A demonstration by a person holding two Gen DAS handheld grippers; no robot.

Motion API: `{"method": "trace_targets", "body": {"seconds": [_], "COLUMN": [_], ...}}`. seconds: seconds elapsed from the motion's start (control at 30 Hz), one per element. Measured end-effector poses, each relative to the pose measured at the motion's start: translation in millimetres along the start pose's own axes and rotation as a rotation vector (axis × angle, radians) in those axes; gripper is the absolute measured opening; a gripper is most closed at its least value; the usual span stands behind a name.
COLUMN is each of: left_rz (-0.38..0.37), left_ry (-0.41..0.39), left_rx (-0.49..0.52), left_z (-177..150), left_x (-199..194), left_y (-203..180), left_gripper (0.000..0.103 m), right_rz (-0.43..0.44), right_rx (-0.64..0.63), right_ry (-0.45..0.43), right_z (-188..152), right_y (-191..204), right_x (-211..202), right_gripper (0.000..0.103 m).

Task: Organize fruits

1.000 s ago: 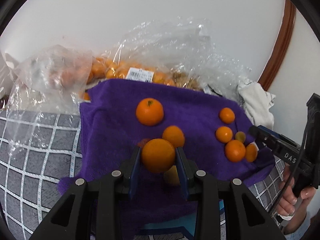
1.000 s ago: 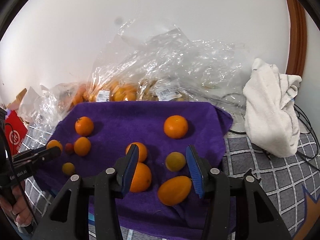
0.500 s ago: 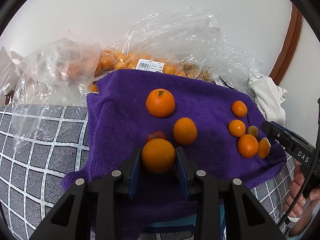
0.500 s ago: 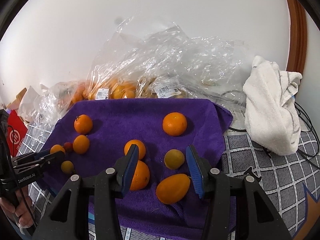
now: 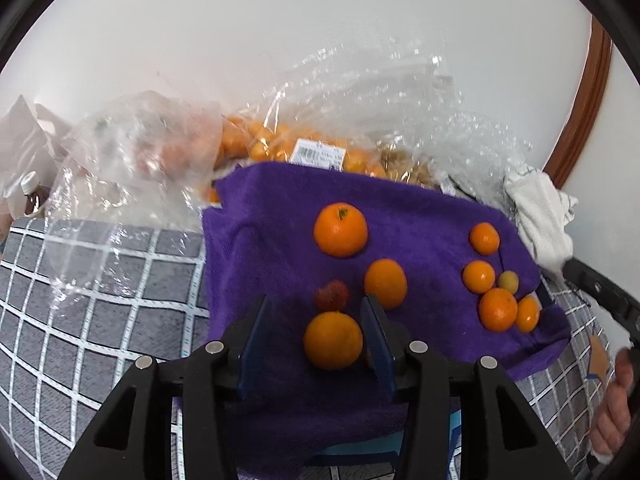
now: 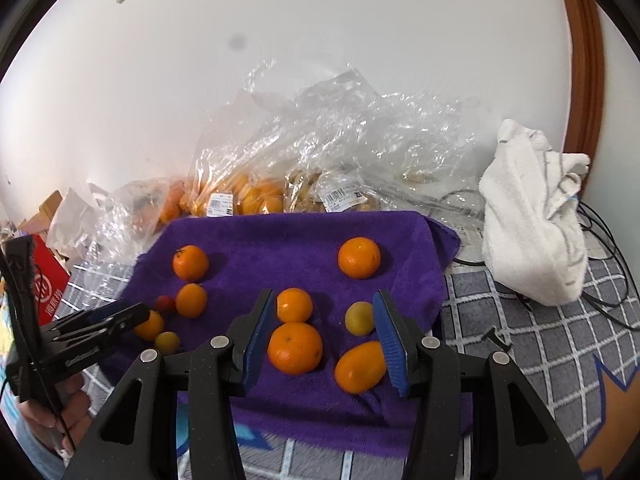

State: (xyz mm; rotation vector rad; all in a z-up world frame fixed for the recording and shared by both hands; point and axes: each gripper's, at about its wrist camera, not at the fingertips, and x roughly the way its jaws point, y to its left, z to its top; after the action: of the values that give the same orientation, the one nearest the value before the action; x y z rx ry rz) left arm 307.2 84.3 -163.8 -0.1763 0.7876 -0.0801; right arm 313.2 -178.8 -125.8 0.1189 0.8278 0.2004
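the left tool (image 5: 316, 344) is low in the middle of the left wrist frame, its jaws opening around an orange (image 5: 333, 340) that sits on the purple towel (image 5: 260, 240). there is a clear gap on the left side, while the right pad looks close to or just touching the fruit, so the orange looks released rather than held. a small red fruit (image 5: 331, 295) lies just above it and another orange (image 5: 385, 283) is up and to the right.

the likely trouble is rolling: the towel is soft and rumpled, and a freed orange could drift into the red fruit or toward the towel's lower edge. if the right pad drags on it as the tool pulls away, that would nudge it too.

the right tool (image 6: 324, 332) stands moderately wide and opening, holding nothing, with a large orange (image 6: 295, 347), a smaller orange (image 6: 294, 305), a yellowish fruit (image 6: 359, 318) and an oval fruit (image 6: 360, 366) crowded between and below its pads. closing there could pinch two at once or knock the yellowish one aside.
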Motion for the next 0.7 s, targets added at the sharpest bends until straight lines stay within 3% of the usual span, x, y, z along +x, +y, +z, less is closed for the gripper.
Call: {"method": "trace_targets", "body": {"seconds": [0.1, 0.2, 0.33, 0.4, 0.47, 0.6, 0.63, 0.7], "left_rz": [-0.017, 0.024, 0.011, 0.019, 0.019, 0.023, 0.018, 0.003], "left_ry": [-0.046, -0.066, -0.106, -0.121, -0.113, -0.111, -0.115, -0.127], "left_rx": [0.035, 0.064, 0.084, 0.076, 0.066, 0.043, 0.038, 0.025], "left_z": [7.5, 11.1, 1.7, -4.7, -10.8, -23.5, -26.4, -31.7], "left_x": [-12.9, -34.6, -71.5, -90.4, -107.2, -142.8, -149.4, -168.0], "left_y": [-4.7, -15.8, -28.4, -34.1, -39.5, -48.0, -48.6, -50.9], "left_gripper": [0.052, 0.052, 0.058, 0.064, 0.065, 0.067, 0.069, 0.078], "right_rz": [-0.022, -0.018, -0.052, -0.037, -0.024, -0.077, -0.085, -0.089], "right_rx": [0.003, 0.01, 0.016, 0.036, 0.063, 0.073, 0.071, 0.071], "right_ry": [-0.003, 0.002, -0.017, -0.02, -0.024, -0.065, -0.084, -0.111], "right_z": [-3.5, -8.2, -14.9, -19.4, -25.7, -39.3, -42.9, -50.2], "right_y": [4.7, 5.9, 5.8, 4.5, 3.4, 5.1, 5.8, 6.7], "right_x": [-23.1, -49.9, -90.5, -111.7, -132.0, -171.9, -182.6, -204.2], "right_gripper": [0.055, 0.055, 0.055, 0.055, 0.055, 0.081, 0.082, 0.095]}}
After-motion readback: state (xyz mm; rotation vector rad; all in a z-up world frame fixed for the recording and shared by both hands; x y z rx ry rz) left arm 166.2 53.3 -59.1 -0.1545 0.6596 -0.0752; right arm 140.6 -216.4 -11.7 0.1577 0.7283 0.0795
